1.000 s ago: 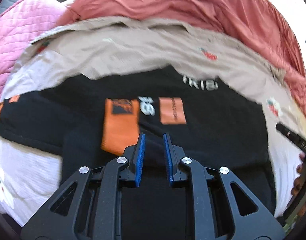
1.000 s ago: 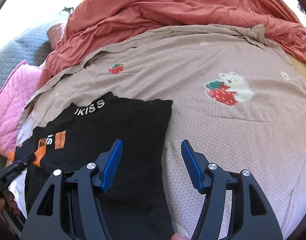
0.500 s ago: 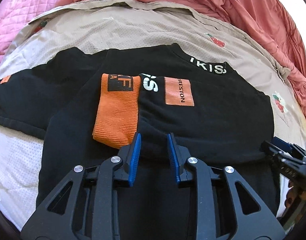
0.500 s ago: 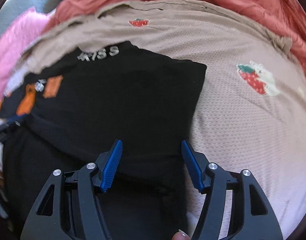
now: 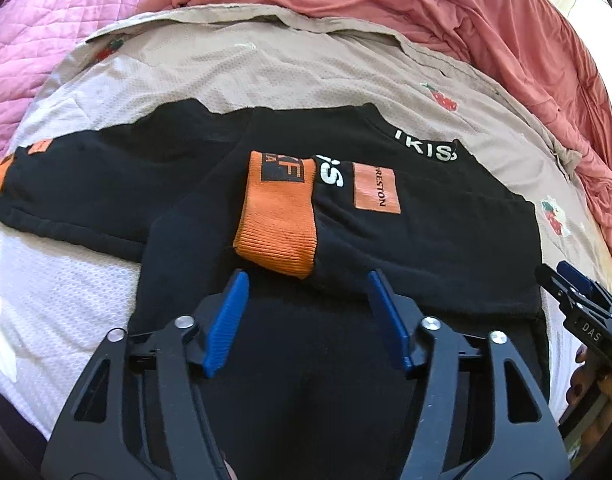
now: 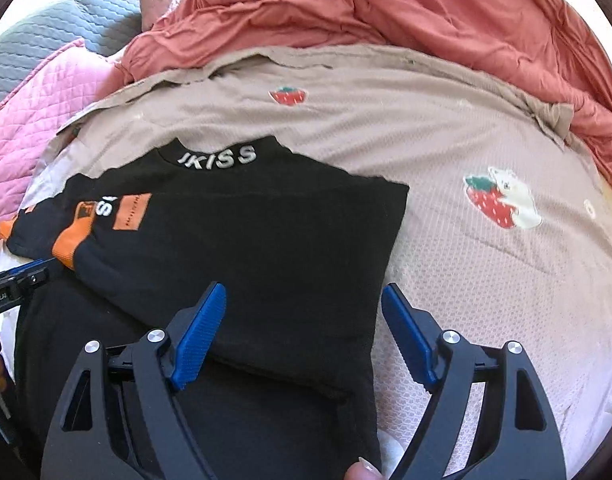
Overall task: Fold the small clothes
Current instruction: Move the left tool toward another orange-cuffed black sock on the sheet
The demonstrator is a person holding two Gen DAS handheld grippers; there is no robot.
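Pink quilt [image 5: 46, 40] far left. Black sweatshirt [image 5: 425, 240] lies partly folded on the beige strawberry-print blanket [image 5: 266, 68] on the bed, one sleeve with its orange cuff [image 5: 278, 224] laid across the chest. My left gripper [image 5: 306, 316] over the lower fold: fingers opening, gripping nothing. My right gripper [image 6: 304, 338] over the sweatshirt's right edge: fingers opening wide, empty. Red duvet [image 6: 425, 12] bunched behind.
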